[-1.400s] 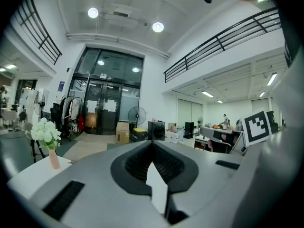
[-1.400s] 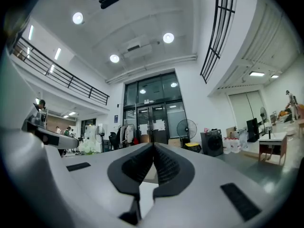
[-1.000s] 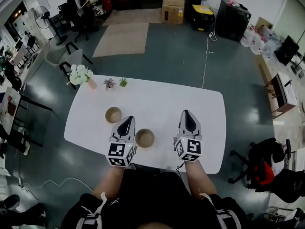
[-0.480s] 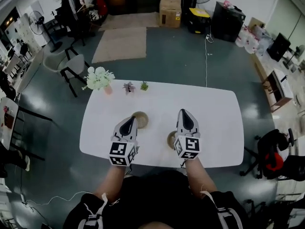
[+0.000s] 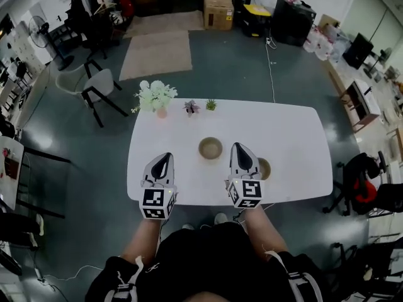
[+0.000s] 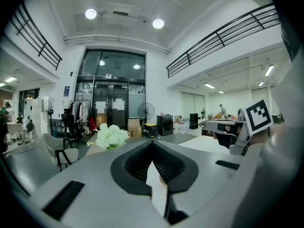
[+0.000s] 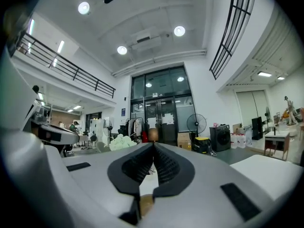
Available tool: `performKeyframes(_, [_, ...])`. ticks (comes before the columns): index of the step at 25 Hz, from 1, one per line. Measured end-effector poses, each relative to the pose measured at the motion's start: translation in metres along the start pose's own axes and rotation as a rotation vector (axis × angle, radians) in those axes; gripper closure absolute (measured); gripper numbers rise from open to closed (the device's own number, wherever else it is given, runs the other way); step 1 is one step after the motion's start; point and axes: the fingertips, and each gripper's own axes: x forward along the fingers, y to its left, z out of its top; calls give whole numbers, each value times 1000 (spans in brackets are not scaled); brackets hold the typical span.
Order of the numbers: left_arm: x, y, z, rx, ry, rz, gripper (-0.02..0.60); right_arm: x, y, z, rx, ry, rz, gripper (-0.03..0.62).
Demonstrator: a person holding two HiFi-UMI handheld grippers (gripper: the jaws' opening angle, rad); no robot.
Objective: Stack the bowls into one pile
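Stacking yet to start: far bowl [image 5: 210, 148] and near bowl [image 5: 265, 168] sit apart on the table [image 5: 296, 137], while left gripper [image 5: 167, 156] and right gripper [image 5: 238, 146], both closed and empty, must likely open next to take one.

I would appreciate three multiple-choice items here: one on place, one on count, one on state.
1. Where do the white flowers stand? A. table's far left corner B. floor C. table's near edge
2. How many bowls are on the table? A. one B. two C. four
3. The right gripper is: A. open B. shut and empty C. shut on a bowl
Answers: 1 A, they sit at that corner; 2 B, the middle bowl and the right-hand bowl lie apart; 3 B, its jaws meet on nothing.
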Motion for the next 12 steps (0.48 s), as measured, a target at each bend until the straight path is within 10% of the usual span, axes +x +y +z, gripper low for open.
performKeyframes(11, [-21,-20,-2,-84,-34,-3,569,-4,34,-30,-64,98,163,572])
performKeyframes(12, [-22,-21,-4,-84,-33,2,569,-2,40,-37,-77,122,205,493])
